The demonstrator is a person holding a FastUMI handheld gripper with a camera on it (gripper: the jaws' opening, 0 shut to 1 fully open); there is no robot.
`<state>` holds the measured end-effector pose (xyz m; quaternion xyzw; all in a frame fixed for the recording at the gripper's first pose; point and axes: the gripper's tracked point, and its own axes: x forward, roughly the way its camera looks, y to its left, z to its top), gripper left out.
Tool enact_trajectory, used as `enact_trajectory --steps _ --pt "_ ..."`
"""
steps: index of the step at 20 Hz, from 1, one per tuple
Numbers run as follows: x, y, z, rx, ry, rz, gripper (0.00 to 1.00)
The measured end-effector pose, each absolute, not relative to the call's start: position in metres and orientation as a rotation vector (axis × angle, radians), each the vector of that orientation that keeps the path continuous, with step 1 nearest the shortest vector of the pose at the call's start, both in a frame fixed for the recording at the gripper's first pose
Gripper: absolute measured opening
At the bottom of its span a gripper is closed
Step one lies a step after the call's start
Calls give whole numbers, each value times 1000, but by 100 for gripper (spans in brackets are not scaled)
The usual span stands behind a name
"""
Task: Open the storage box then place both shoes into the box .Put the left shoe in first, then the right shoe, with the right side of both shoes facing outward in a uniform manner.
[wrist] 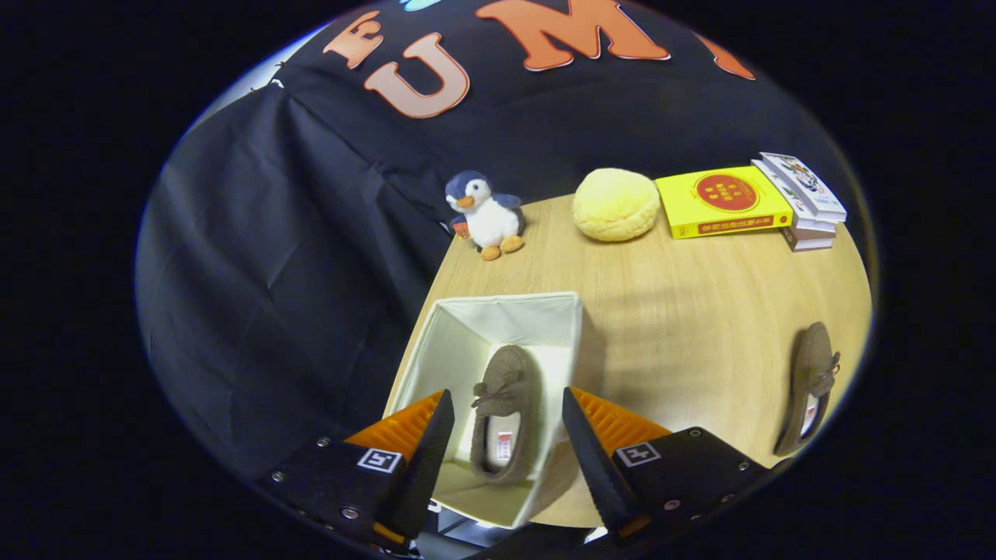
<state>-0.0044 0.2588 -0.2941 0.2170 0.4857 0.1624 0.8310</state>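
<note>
An open cream fabric storage box (467, 327) stands at the near left corner of the wooden table (685, 327). One brown moccasin shoe (506, 412) lies inside it, toe pointing away, seen between my two fingers. My gripper (504, 404) hovers above the box, open, with nothing pressed between its fingers. A second brown shoe (809, 385) lies on the table far to the right of the box, toe pointing away.
A plush penguin (484, 211) stands at the table's far left corner. Beside it rests a round yellow cushion (616, 204), then a yellow book (722, 201) and a stack of books (803, 201). Black cloth hangs left of the table.
</note>
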Motion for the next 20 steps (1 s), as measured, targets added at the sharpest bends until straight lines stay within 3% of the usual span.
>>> enact_trajectory --steps 7,14,20 --pt "-30 105 -322 428 998 198 96" --pt "-66 -25 -368 380 1014 54 96" --pt "-95 -78 -426 327 1067 22 91"
